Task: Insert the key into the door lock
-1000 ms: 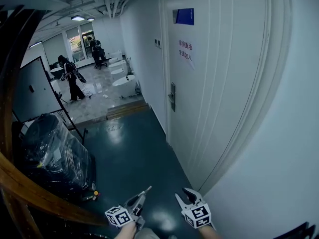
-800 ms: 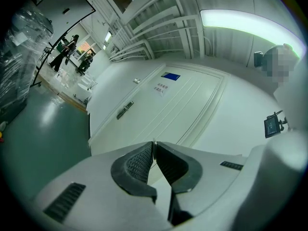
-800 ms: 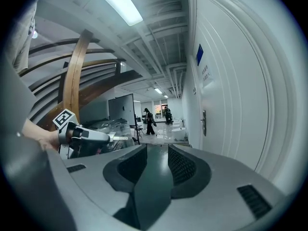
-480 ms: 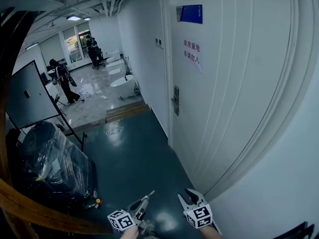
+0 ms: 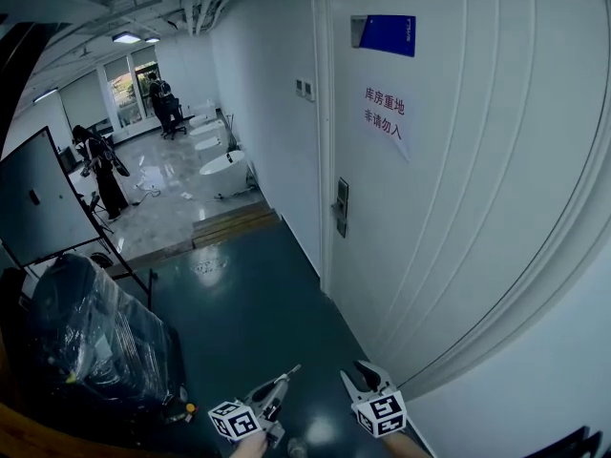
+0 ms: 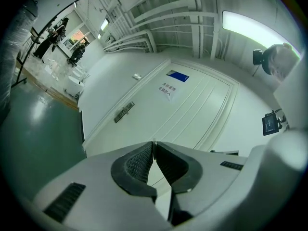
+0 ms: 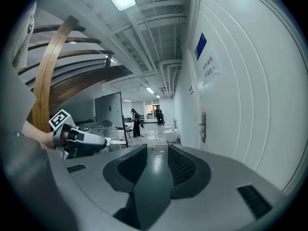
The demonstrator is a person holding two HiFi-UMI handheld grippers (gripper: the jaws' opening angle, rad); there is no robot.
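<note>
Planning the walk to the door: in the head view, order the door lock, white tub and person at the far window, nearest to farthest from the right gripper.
1. door lock, on the door, right side.
2. white tub, past the step, centre-left.
3. person, far window, upper left.

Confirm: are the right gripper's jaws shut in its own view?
No, the right gripper has its jaws standing clearly apart, with nothing held between them.
</note>
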